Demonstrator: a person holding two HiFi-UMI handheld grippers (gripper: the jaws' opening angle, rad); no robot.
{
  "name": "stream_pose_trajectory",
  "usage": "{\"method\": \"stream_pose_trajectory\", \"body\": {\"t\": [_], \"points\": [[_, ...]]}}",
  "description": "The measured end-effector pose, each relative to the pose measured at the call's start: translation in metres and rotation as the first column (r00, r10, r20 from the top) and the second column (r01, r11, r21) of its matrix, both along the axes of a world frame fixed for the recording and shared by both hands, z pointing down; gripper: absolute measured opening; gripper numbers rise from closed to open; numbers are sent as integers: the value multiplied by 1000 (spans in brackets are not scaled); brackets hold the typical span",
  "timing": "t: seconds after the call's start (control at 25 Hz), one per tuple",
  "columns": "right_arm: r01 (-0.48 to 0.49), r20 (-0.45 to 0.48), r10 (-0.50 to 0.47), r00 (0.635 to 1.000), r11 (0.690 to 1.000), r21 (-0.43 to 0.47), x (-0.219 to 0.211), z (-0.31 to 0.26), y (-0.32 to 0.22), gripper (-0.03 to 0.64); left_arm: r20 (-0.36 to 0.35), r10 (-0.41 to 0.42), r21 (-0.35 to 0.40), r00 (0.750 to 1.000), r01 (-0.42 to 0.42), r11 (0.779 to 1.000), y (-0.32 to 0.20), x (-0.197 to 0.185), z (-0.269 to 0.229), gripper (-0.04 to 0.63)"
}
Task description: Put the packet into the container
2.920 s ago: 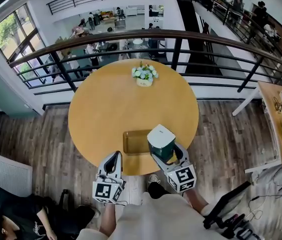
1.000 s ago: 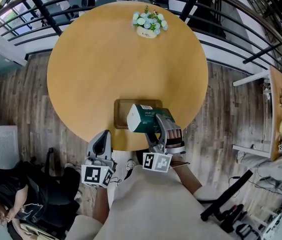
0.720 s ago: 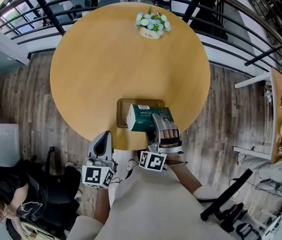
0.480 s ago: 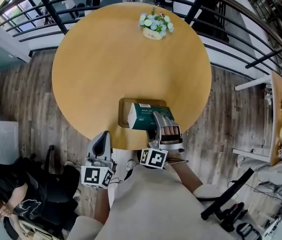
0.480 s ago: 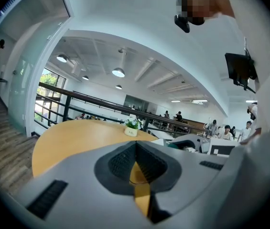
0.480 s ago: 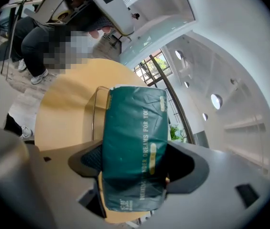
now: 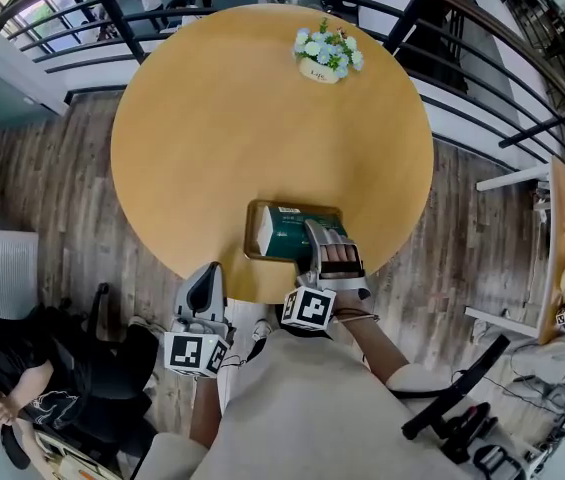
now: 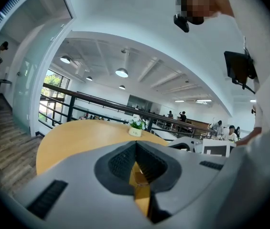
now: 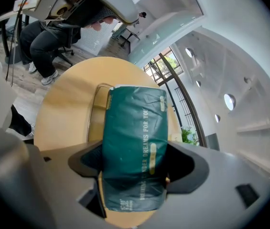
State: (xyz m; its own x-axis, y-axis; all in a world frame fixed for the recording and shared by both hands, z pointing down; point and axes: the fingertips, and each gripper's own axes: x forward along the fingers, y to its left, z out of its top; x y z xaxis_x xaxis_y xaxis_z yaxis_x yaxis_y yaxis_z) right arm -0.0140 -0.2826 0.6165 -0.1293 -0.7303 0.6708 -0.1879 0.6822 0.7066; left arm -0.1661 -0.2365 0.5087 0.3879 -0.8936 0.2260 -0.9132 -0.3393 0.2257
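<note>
Dark green packet (image 9: 135, 142) (pale lettering), squeezed in right tool (image 9: 135, 165)

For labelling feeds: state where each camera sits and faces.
Head view: on the head, steeply down at the table, left gripper, right gripper, own torso.
Left gripper view: on that gripper, along shut jaws across the table; torso at right.
Right gripper view: on that gripper, along jaws gripping the packet at the tray.
All share the table.

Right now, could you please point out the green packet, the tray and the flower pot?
green packet (image 7: 292, 238), head view, its dark green top face.
tray (image 9: 96, 116), right gripper view, its bare floor.
flower pot (image 7: 323, 70), head view, its white side.
</note>
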Motion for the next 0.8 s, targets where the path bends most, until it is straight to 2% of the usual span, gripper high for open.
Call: {"method": "stream_pose_trajectory", "body": {"t": [0.44, 0.8], "points": [[35, 32, -32, 999, 994, -108, -10, 20, -7, 388, 16, -47, -9, 999, 47, 999, -1, -10, 0, 5], [64, 63, -52, 997, 977, -204, -14, 28, -2, 390, 23, -49, -5, 999, 49, 999, 0, -12, -3, 5]]}}
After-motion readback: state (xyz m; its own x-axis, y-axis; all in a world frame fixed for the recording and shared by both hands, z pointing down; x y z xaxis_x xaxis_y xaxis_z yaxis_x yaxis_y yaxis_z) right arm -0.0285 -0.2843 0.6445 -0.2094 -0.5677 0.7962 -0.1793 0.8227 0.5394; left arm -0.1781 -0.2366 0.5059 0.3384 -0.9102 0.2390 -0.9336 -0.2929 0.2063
